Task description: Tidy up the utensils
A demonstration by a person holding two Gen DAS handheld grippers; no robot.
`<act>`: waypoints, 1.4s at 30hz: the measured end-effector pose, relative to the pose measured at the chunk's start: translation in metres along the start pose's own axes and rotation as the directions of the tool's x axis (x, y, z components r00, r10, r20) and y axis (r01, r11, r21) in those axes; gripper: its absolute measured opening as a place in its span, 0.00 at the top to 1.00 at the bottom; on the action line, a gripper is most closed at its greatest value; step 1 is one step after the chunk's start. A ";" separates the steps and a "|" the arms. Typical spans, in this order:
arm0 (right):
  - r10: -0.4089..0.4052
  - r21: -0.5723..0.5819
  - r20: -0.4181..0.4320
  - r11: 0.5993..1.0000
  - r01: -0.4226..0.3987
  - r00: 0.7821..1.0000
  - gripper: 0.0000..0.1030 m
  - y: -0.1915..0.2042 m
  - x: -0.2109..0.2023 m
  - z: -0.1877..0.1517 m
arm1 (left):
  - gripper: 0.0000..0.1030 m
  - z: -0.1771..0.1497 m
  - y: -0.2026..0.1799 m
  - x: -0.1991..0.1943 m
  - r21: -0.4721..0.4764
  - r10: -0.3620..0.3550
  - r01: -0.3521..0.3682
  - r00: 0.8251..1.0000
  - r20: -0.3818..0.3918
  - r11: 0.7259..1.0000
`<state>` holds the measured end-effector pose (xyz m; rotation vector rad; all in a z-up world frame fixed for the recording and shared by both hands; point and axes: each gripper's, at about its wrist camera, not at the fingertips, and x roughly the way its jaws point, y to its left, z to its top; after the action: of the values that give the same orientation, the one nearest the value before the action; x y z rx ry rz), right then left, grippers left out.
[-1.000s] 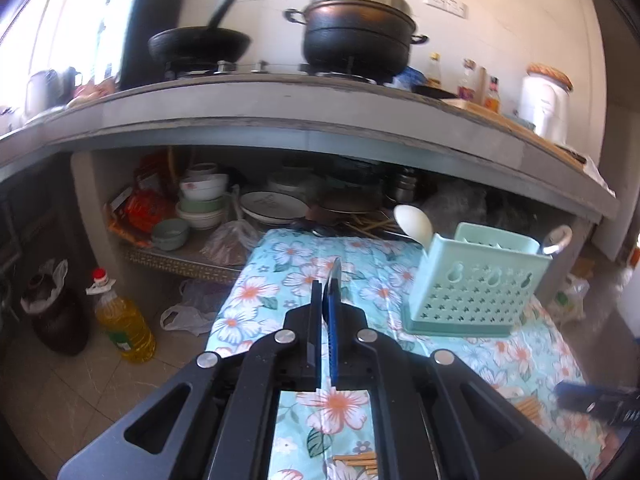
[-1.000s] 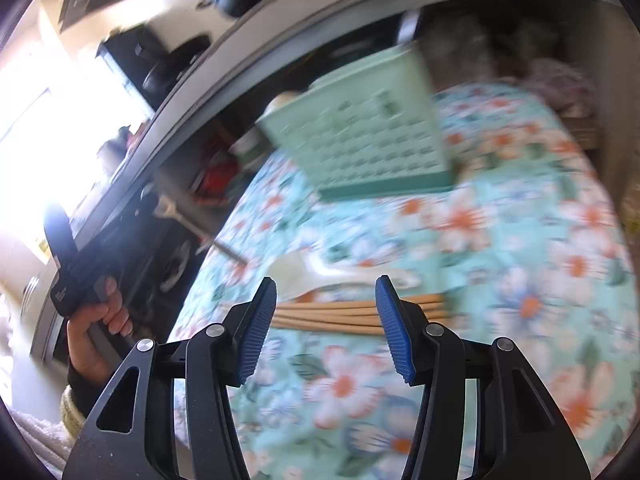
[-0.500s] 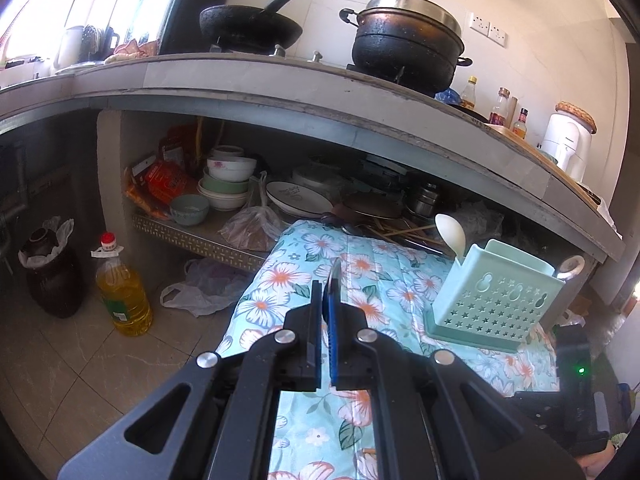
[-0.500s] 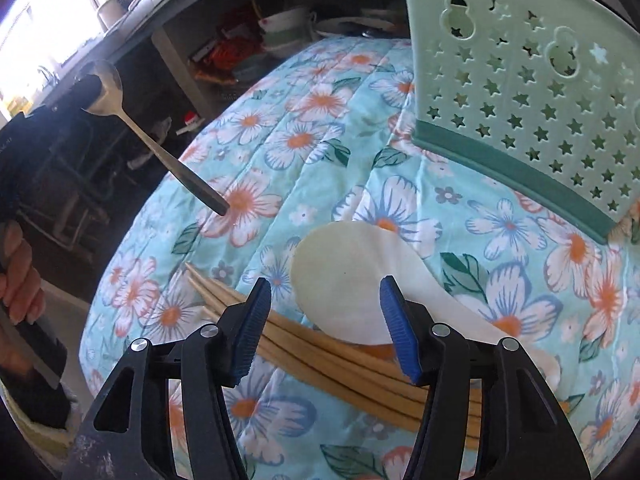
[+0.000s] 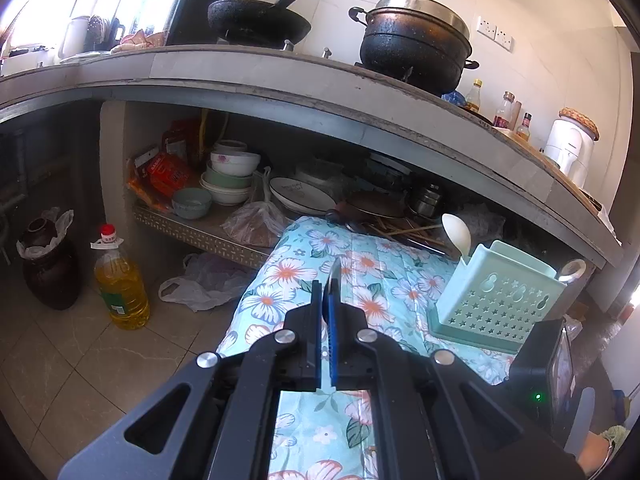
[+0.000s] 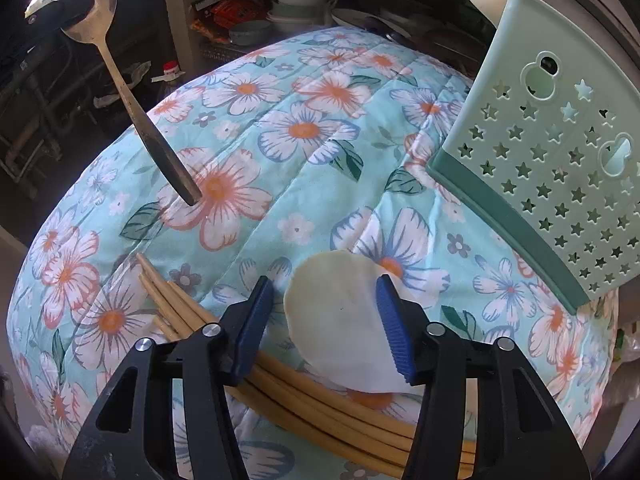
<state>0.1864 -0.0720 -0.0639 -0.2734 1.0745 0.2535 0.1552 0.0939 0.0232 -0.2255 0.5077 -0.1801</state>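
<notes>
wooden chopsticks [image 6: 320,412] under white spoon [image 6: 340,316] between closing right tool [image 6: 322,324]; left tool [image 5: 329,308] gripping metal spoon [image 6: 132,92]

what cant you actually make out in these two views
- Left wrist view: the metal spoon held by the left gripper shows only as a thin edge between the shut pads.
- Right wrist view: the white rice paddle's handle runs under the right gripper, whose jaws are closing; contact unclear.
- Right wrist view: the chopsticks pass behind the fingers and off the bottom edge.
- Both views: the utensil basket's contents are walled off, except a white spoon.
</notes>
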 end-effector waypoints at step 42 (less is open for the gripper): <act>-0.137 0.398 0.686 0.893 -0.211 0.715 0.99 -0.154 -0.259 -0.070 | 0.98 0.116 -0.130 -0.001 0.170 -0.216 0.180 0.949 0.230 0.969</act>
<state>0.0623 -0.2585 0.1498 0.2703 0.3407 0.1142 0.1974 -0.0110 0.1552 -0.1515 0.2214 -0.3801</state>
